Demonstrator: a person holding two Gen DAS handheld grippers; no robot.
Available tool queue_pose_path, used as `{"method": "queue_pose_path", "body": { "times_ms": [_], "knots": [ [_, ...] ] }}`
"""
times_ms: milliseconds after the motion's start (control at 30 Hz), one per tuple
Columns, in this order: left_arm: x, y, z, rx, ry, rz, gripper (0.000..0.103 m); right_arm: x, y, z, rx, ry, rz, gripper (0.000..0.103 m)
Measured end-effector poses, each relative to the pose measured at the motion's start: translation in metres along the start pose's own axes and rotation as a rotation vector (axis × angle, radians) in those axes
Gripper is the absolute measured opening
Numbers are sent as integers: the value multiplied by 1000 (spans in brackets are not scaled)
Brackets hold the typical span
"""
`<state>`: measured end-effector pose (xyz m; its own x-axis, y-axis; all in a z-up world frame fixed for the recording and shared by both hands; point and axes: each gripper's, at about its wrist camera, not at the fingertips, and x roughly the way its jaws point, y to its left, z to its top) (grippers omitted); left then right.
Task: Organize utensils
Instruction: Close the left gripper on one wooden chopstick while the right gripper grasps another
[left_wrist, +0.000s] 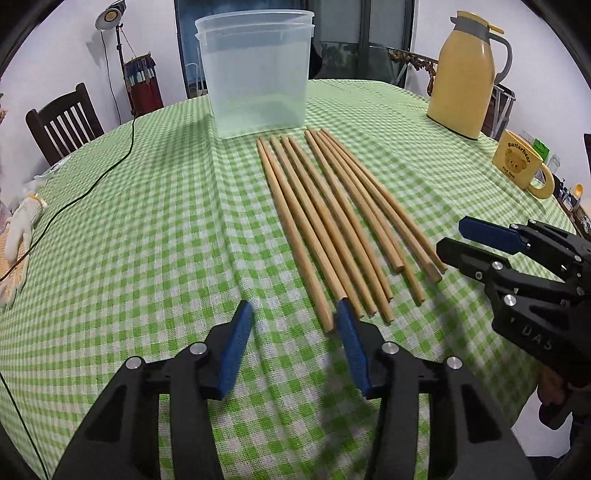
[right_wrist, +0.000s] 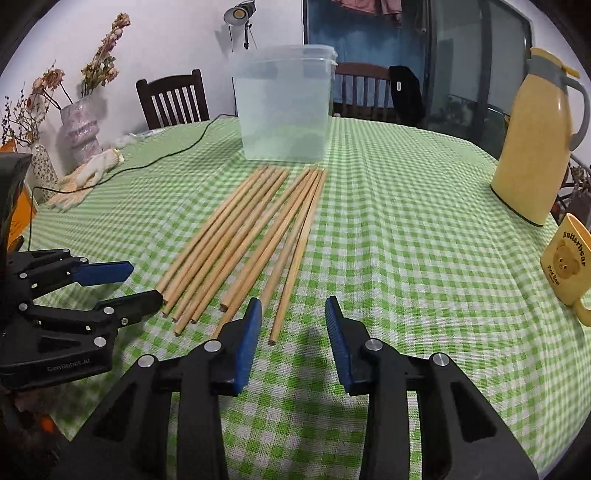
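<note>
**The chopsticks may scatter before any one is lifted**

Both tongs stand apart with nothing between the pads. The left tongs (left_wrist: 295, 314) hang just before the near ends of the chopsticks (left_wrist: 332, 221), and one blue pad is almost touching the nearest stick. The right tongs (right_wrist: 293, 314) are beside them, with one stick end lying in front of the gap. The sticks lie side by side on the table (left_wrist: 147, 221), and the clear tub (left_wrist: 255, 74) stands beyond their far ends. I think the danger is this: the sticks are round and close together, so a pad may push neighbours away, or pinch two at once. The two tongs are near and could also knock each other.
</note>
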<state>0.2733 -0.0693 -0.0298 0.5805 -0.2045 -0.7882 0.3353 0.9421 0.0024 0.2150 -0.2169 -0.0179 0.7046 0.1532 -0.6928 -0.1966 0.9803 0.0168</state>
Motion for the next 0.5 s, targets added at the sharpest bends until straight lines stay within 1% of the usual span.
{"method": "queue_pose_path", "body": {
  "times_ms": [33,67,133,167,200,267,367,467,500],
  "knots": [
    [1,0,0,3,0,3,42,2,0,0,-2,10,-5,27],
    [1,0,0,6,1,12,39,4,0,-1,-2,20,-4,26],
    [1,3,1,-8,3,27,25,7,0,-2,-2,34,-11,24],
    [2,6,2,-20,4,31,20,7,0,-2,-4,35,-11,23],
    [1,9,2,-28,5,31,13,6,1,-3,-8,33,-13,23],
    [0,12,3,-28,8,21,13,7,4,-4,-13,34,-11,23],
    [-1,8,1,25,7,42,13,8,10,-5,-33,32,-36,22],
    [-4,7,-1,5,9,11,16,8,11,-6,-34,32,-44,22],
    [-5,6,-2,10,6,6,16,7,10,-6,-27,31,-36,21]
  ]
}}
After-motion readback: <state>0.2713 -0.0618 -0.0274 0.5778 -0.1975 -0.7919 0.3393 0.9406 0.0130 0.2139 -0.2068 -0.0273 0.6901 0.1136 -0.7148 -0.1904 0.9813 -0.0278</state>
